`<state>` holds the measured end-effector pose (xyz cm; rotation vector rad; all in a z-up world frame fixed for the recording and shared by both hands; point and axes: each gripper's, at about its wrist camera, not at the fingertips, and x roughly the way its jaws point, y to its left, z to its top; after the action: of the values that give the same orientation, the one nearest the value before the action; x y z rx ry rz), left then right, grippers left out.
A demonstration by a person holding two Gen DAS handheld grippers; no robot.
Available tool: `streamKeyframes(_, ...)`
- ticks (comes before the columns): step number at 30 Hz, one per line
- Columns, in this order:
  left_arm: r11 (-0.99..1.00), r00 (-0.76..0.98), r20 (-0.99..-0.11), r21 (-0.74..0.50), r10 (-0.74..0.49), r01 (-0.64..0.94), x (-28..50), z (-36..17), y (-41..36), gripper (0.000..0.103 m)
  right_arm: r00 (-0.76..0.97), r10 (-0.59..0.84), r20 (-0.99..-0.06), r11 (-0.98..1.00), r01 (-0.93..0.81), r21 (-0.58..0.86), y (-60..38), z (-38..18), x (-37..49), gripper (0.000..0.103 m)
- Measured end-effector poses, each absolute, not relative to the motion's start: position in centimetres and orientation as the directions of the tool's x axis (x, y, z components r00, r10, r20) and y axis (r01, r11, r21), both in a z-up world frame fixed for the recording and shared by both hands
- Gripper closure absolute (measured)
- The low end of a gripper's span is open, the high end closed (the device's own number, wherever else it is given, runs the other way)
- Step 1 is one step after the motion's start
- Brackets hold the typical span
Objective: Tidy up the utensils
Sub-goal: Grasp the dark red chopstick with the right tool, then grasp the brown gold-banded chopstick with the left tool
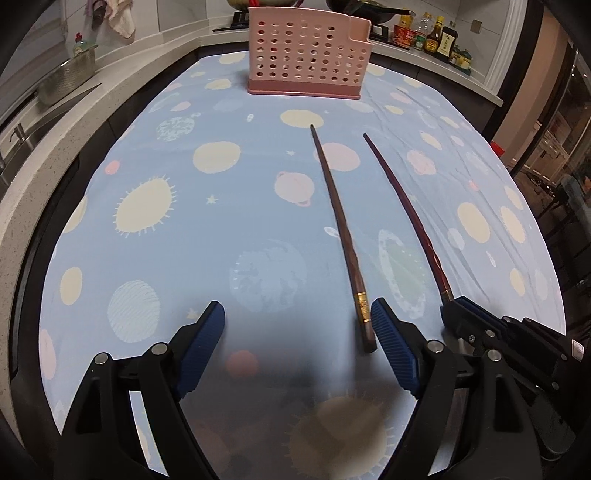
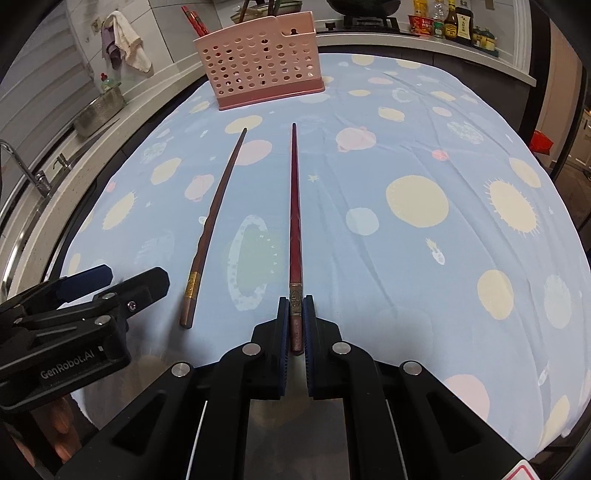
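Observation:
Two dark red-brown chopsticks lie lengthwise on the blue planet-print cloth. My right gripper [image 2: 295, 308] is shut on the thick end of the redder chopstick [image 2: 294, 206], which also shows in the left wrist view [image 1: 402, 199]. The browner chopstick [image 1: 338, 229] lies free, its thick gold-banded end just inside the right finger of my open left gripper [image 1: 297, 319]; it also shows in the right wrist view [image 2: 214, 229]. A pink perforated utensil holder [image 1: 306, 55] stands upright at the far end of the cloth, and appears in the right wrist view [image 2: 258, 61].
A kitchen counter with a metal strainer [image 1: 66, 79] and sink tap [image 2: 22, 166] runs along the left. Sauce bottles [image 1: 436, 37] and a stove with a pan stand at the back. Red chopsticks [image 2: 194, 20] stick up behind the holder.

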<state>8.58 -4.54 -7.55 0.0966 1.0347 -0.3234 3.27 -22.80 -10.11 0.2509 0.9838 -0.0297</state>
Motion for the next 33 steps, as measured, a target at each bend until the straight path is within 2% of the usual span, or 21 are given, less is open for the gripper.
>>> streamKeyframes(10, 0.944, 0.442, -0.872, -0.061, -0.209, 0.325, 9.0, -9.0, -5.7, 0.028, 0.555, 0.096, -0.826, 0.966, 0.147, 0.211, -23.2, -10.3, 3.1, 0.096)
streamKeyframes(17, 0.945, 0.452, -0.867, -0.06, -0.21, 0.323, 8.7, -8.9, -5.7, 0.037, 0.556, 0.097, -0.826, 0.967, 0.145, 0.211, -23.2, -10.4, 3.0, 0.096)
streamKeyframes(19, 0.943, 0.454, -0.864, -0.065, -0.216, 0.325, 8.6, -8.8, -5.7, 0.046, 0.556, 0.097, -0.826, 0.967, 0.145, 0.211, -23.2, -10.4, 3.0, 0.096)
streamKeyframes(23, 0.937, 0.454, -0.857, -0.088, -0.244, 0.338, 8.4, -8.6, -5.6, 0.072, 0.556, 0.096, -0.826, 0.967, 0.144, 0.21, -23.1, -10.4, 3.0, 0.096)
streamKeyframes(24, 0.935, 0.45, -0.857, -0.096, -0.252, 0.342, 8.3, -8.6, -5.6, 0.075, 0.556, 0.096, -0.826, 0.967, 0.144, 0.21, -23.1, -10.4, 3.0, 0.096)
streamKeyframes(26, 0.93, 0.443, -0.856, -0.108, -0.266, 0.35, 8.3, -8.6, -5.7, 0.087, 0.556, 0.097, -0.826, 0.967, 0.143, 0.21, -23.1, -10.4, 3.0, 0.096)
streamKeyframes(29, 0.926, 0.438, -0.855, -0.115, -0.276, 0.359, 8.2, -8.6, -5.7, 0.096, 0.558, 0.097, -0.824, 0.968, 0.141, 0.209, -22.9, -10.3, 2.8, 0.096)
streamKeyframes(33, 0.927, 0.445, -0.853, -0.107, -0.272, 0.361, 7.9, -8.3, -5.7, 0.096, 0.562, 0.099, -0.821, 0.968, 0.137, 0.21, -22.6, -10.1, 2.5, 0.096)
